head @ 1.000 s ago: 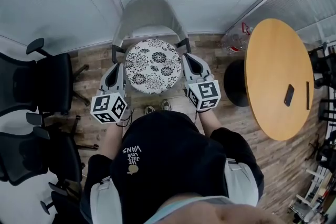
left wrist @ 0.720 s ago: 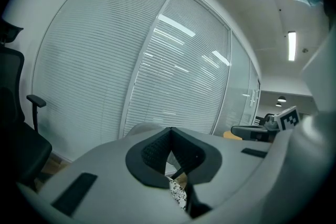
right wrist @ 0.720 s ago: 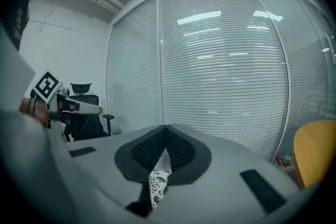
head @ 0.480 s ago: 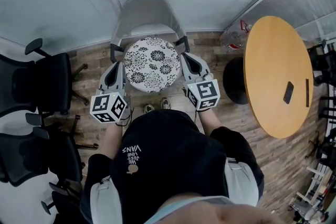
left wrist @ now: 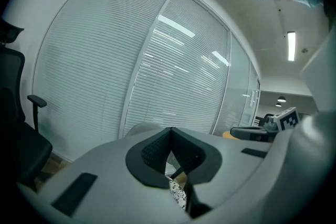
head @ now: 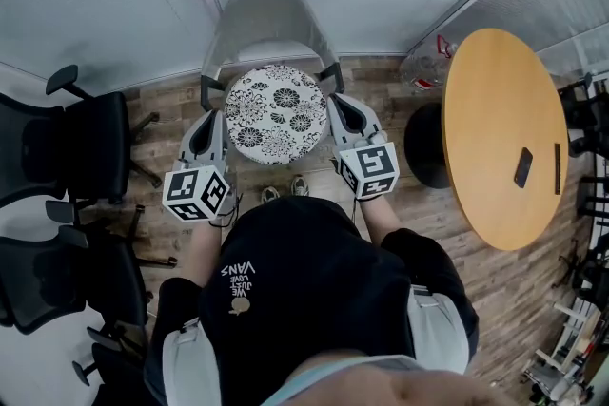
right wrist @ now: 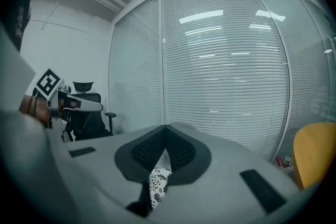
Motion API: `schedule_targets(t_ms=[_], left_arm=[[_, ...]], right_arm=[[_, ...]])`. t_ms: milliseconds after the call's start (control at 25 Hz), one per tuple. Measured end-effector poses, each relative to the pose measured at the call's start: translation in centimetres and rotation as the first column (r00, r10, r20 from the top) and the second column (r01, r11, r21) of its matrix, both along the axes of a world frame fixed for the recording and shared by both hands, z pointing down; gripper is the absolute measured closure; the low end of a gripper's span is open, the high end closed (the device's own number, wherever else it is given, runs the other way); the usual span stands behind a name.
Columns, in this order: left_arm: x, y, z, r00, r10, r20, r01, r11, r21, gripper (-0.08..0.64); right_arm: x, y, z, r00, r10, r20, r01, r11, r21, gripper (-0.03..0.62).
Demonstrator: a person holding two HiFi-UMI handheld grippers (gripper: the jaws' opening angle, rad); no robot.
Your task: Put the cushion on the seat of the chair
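The round cushion [head: 274, 114], white with a black flower print, hangs between my two grippers over the seat of the grey chair [head: 262, 19], hiding the seat. My left gripper [head: 217, 121] is shut on the cushion's left rim. My right gripper [head: 338, 107] is shut on its right rim. In the left gripper view the jaws [left wrist: 169, 134] meet at their tips and printed cushion fabric [left wrist: 178, 195] shows just beneath them. The right gripper view matches: closed jaws [right wrist: 167, 136] with cushion fabric [right wrist: 156, 186] under them. I cannot tell whether the cushion touches the seat.
A round wooden table [head: 500, 143] with a dark phone [head: 523, 171] stands at the right. Two black office chairs [head: 81, 147] [head: 57, 285] stand at the left. Window blinds run close behind the grey chair. The person's shoes [head: 285, 193] are just in front of it.
Nothing has visibly changed apart from a slight shift of the head view; the grippers and the cushion keep their places.
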State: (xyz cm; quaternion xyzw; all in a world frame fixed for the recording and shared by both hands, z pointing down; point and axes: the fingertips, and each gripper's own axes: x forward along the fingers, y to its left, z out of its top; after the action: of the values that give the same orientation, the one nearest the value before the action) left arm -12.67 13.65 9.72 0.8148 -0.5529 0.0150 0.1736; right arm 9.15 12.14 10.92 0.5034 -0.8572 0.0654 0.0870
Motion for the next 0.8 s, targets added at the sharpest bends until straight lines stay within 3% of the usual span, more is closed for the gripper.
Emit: schedule_targets(t_ms=[800], left_arm=[[0.2,1.1,0.0,1.0,0.007,-0.003,-0.007,1.0,-0.002,0.549]], right_arm=[[0.2,1.1,0.1,1.0,0.007,-0.004,-0.007,1.0,-0.006,0.575]])
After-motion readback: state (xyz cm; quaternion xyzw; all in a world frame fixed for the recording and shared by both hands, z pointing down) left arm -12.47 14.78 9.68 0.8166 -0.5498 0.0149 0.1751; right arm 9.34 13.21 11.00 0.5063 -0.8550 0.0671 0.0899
